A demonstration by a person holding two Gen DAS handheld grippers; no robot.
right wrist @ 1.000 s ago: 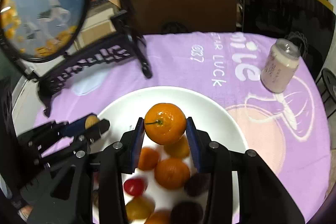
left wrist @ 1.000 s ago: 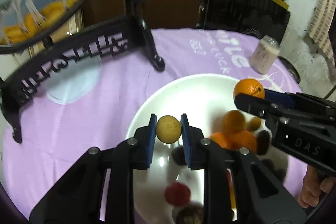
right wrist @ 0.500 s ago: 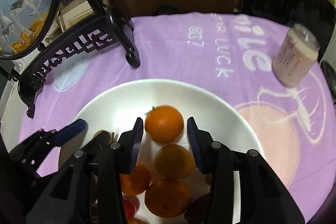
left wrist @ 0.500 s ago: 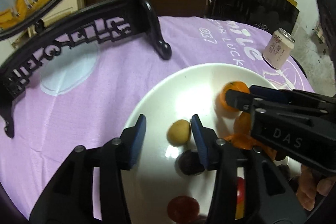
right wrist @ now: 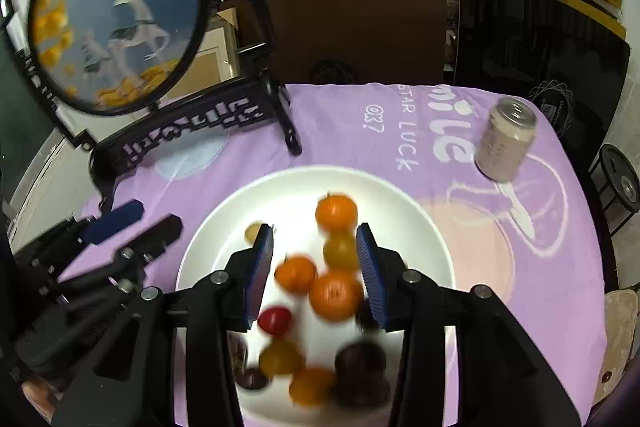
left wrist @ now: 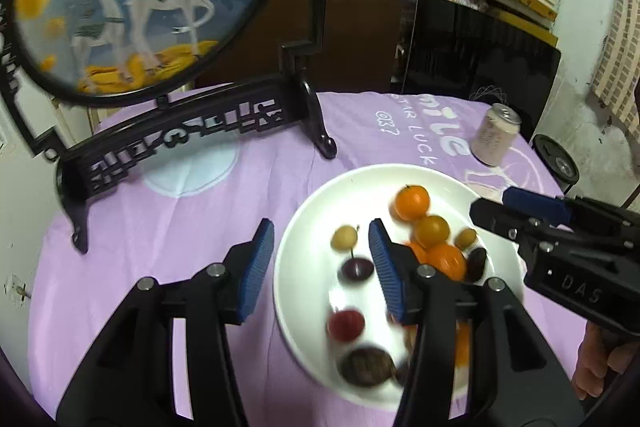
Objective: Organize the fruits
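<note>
A white plate on the purple cloth holds several fruits: oranges, dark plums, a red one. The small yellow fruit lies on the plate's left part and the top orange at its far side. My left gripper is open and empty above the plate's left rim. My right gripper is open and empty above the plate's middle; it also shows in the left wrist view, at the plate's right edge.
A round embroidered screen on a black carved stand stands at the back left. A pale drink can stands at the back right. Shelves and a dark panel lie behind the table.
Both grippers opened and let go: the yellow fruit and the orange now lie on the plate. Both grippers have pulled back and up from the plate.
</note>
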